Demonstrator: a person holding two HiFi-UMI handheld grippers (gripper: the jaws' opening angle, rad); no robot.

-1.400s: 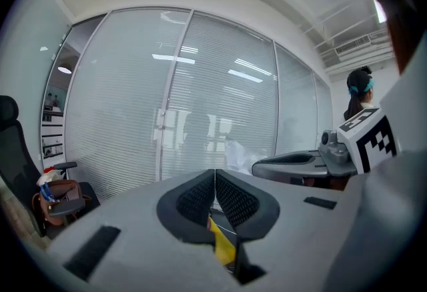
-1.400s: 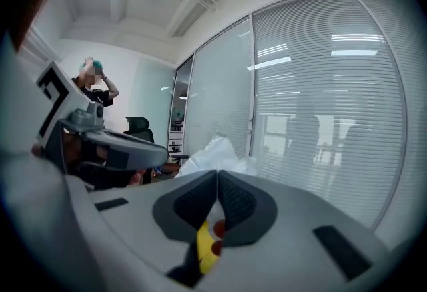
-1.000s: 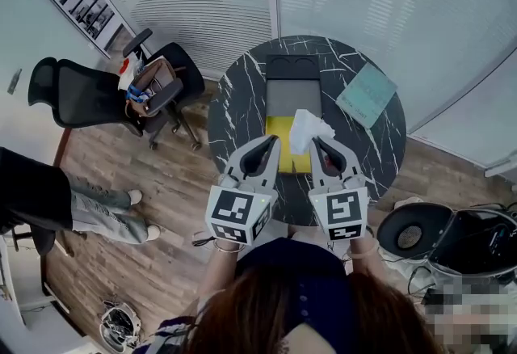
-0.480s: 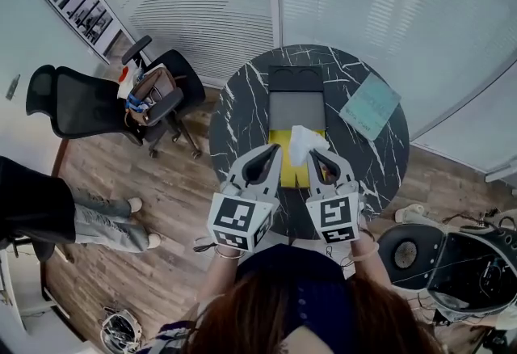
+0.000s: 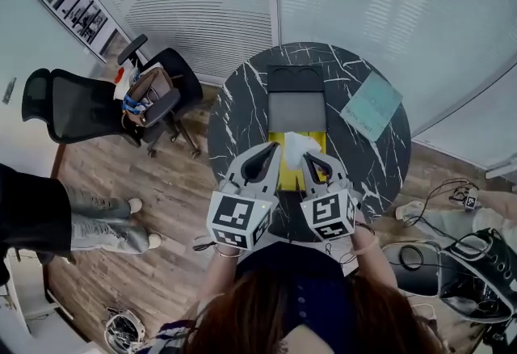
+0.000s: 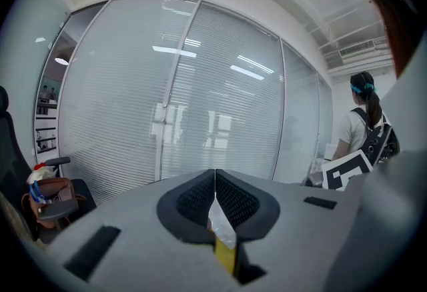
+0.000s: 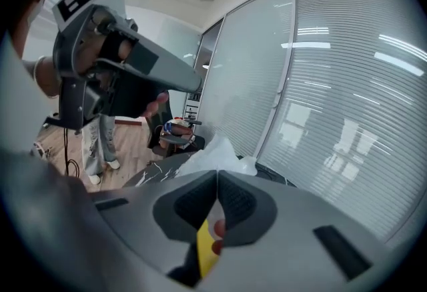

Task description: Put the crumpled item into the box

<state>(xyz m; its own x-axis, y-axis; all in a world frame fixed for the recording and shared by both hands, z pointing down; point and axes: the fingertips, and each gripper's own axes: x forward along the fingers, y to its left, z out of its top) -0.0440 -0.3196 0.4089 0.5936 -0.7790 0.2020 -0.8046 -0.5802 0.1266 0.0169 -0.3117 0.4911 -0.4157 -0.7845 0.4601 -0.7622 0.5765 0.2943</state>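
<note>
At the tips of my right gripper the two jaws meet. The crumpled white paper stands right at them, so I take it to be pinched there by an edge. It is a lumpy wad with no clear long axis, and in the right gripper view its peak points up and away from me. It hangs over the near end of the open yellow-bottomed box. I cannot tell whether it touches the yellow floor. Through the gap behind the jaw tips I see yellow and a couple of small red spots that I cannot name.

My left gripper sits just beside the right one. Its jaws are closed tip to tip with nothing between them, and it points at the same end of the box.

The box's long axis runs straight away from me, with a grey panel and then a dark one beyond the yellow part. It lies on the round black marble bench, well apart from a teal booklet.

Both my forearms are drawn in close, with the grippers angled slightly toward each other.
</note>
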